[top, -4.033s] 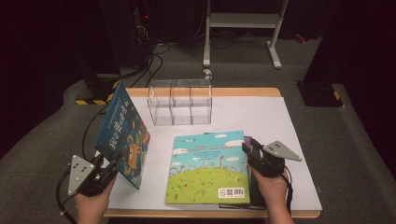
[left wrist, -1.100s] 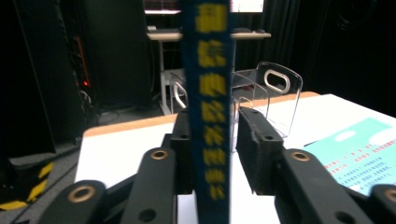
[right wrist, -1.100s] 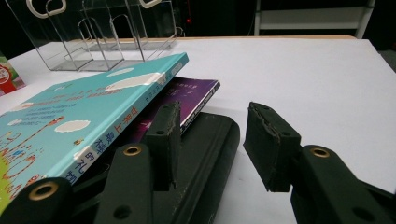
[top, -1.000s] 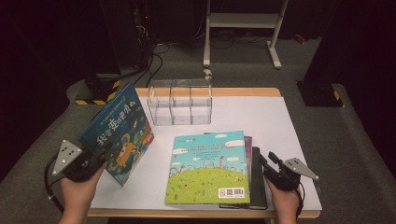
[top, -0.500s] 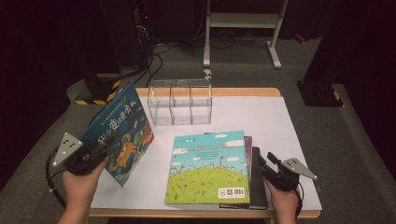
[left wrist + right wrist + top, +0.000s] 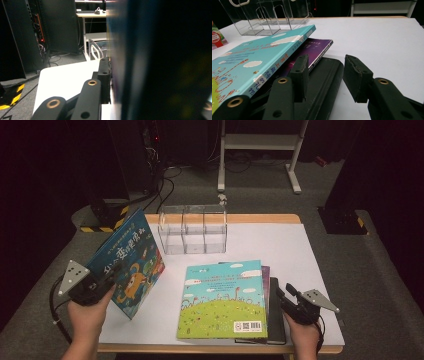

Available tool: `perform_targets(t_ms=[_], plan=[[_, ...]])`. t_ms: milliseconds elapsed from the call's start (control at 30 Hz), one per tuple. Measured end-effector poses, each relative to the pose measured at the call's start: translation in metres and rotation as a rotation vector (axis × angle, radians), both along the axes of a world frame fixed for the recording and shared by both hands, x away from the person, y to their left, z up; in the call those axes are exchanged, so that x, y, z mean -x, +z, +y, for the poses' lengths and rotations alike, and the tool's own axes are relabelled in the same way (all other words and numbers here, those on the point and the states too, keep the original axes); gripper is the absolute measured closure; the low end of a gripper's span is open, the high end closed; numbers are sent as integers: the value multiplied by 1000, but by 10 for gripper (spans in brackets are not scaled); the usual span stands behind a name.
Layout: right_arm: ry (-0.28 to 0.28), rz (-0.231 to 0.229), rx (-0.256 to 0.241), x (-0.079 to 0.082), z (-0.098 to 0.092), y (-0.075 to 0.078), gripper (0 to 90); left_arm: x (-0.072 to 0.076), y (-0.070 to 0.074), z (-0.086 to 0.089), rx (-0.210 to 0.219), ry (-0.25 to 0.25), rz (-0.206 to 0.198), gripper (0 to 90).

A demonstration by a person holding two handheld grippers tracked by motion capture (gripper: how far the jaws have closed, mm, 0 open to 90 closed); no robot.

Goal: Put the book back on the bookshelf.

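A blue picture book [image 6: 129,261] stands tilted over the table's left edge, and my left gripper [image 6: 111,276] is shut on its lower left edge. In the left gripper view the book [image 6: 155,60] is a close blur beside one black finger [image 6: 103,75]. A teal-and-green book [image 6: 224,300] lies flat on a purple book [image 6: 265,274] and a black book [image 6: 276,317]. My right gripper [image 6: 283,296] is open at the black book's right edge. In the right gripper view its jaws straddle that black book's edge [image 6: 325,80], one over the cover and one over the table.
A clear acrylic divider rack [image 6: 192,229] stands at the back of the white table [image 6: 280,240]. Bare tabletop lies to the right of the book stack. Dark floor, cables and a white stand base [image 6: 257,142] lie beyond the far edge.
My right gripper has drawn back from the teal book's right side to the black book's edge. My left gripper has lifted and turned the blue book, then drifted slightly right.
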State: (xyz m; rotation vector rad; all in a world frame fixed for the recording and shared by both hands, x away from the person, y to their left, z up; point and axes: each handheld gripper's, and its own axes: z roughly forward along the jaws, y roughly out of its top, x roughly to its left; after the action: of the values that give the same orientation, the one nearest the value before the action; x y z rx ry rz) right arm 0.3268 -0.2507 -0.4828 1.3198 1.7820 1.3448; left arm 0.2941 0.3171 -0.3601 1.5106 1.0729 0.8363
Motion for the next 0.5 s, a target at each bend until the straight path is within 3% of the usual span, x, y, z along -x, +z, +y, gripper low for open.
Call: perform_targets(t_ms=[300, 500], plan=[[13, 7, 19, -2, 5, -2, 548, 2, -4, 1, -16, -13, -4, 769], [8, -1, 8, 0, 3, -1, 549, 1, -5, 2, 22, -4, 2, 803]])
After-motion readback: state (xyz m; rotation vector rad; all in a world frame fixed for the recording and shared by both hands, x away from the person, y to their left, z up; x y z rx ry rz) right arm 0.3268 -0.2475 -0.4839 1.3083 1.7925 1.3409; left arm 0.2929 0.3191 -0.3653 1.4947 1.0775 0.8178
